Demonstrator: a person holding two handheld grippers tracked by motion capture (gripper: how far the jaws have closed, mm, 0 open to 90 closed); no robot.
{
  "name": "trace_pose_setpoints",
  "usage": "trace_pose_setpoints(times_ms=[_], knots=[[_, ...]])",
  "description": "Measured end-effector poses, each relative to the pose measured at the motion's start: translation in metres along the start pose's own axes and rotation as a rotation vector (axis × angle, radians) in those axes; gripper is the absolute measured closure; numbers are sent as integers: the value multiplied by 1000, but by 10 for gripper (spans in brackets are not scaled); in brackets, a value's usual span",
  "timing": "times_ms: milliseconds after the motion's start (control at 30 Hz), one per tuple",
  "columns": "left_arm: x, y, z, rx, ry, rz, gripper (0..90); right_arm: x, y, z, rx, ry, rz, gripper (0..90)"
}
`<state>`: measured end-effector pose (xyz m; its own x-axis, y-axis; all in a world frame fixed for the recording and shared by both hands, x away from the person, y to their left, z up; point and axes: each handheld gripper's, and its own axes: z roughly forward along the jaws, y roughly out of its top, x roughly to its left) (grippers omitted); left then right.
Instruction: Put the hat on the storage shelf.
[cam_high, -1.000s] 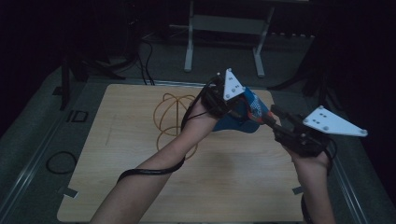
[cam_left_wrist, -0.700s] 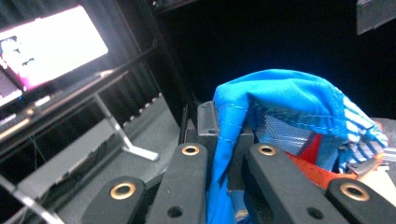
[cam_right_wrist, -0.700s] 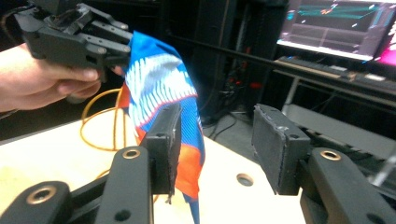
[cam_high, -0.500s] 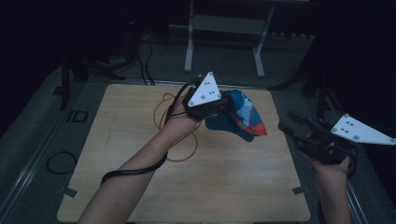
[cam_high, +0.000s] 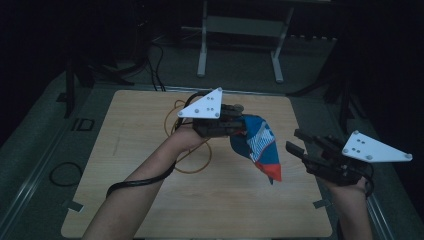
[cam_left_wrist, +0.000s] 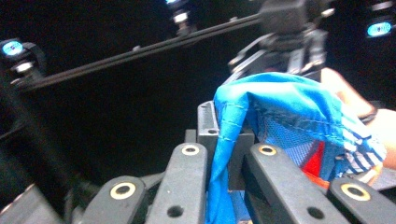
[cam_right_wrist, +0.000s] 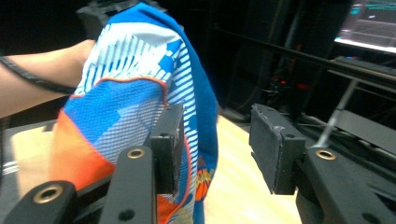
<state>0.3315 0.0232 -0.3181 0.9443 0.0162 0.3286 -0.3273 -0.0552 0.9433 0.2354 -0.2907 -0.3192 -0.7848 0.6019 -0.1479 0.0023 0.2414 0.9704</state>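
Observation:
A blue, white and orange cloth (cam_high: 257, 145) hangs above the wooden table (cam_high: 150, 200). My left gripper (cam_high: 235, 122) holds it up by its top, under a white three-cornered plate. In the left gripper view the jaws of my left gripper (cam_left_wrist: 219, 154) are shut on a blue fold of the cloth (cam_left_wrist: 289, 102). My right gripper (cam_high: 295, 145) is at the right, a little apart from the cloth's lower tip. Its jaws have just been opening. In the right gripper view my right gripper (cam_right_wrist: 217, 137) stands open, and the cloth (cam_right_wrist: 135, 84) hangs past the left jaw with no pad pressing on it.
An orange cord (cam_high: 185, 150) lies looped on the table under the left hand. A black cable (cam_high: 135, 180) trails along the left forearm. A white metal stand (cam_high: 202, 50) is behind the table. A black ring (cam_high: 65, 172) lies on the floor at left.
The left gripper has moved left with the cloth. The right gripper, close against the cloth a second ago, now stands apart from it with its jaws wider.

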Motion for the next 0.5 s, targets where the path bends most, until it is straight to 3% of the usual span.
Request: trace_pose_setpoints(times_ms=[200, 300, 367, 500], knots=[[-3, 1, -6, -91, -126, -13, 883, 20, -4, 7, 19, 113, -16, 538], [-6, 1, -7, -114, -187, -24, 884, 29, -4, 12, 28, 145, -31, 504], [-9, 2, -6, -120, -212, -18, 884, 32, -3, 16, 30, 161, -32, 485], [-14, 3, -4, -113, -213, 1, 883, 36, -2, 24, 36, 205, -36, 480]])
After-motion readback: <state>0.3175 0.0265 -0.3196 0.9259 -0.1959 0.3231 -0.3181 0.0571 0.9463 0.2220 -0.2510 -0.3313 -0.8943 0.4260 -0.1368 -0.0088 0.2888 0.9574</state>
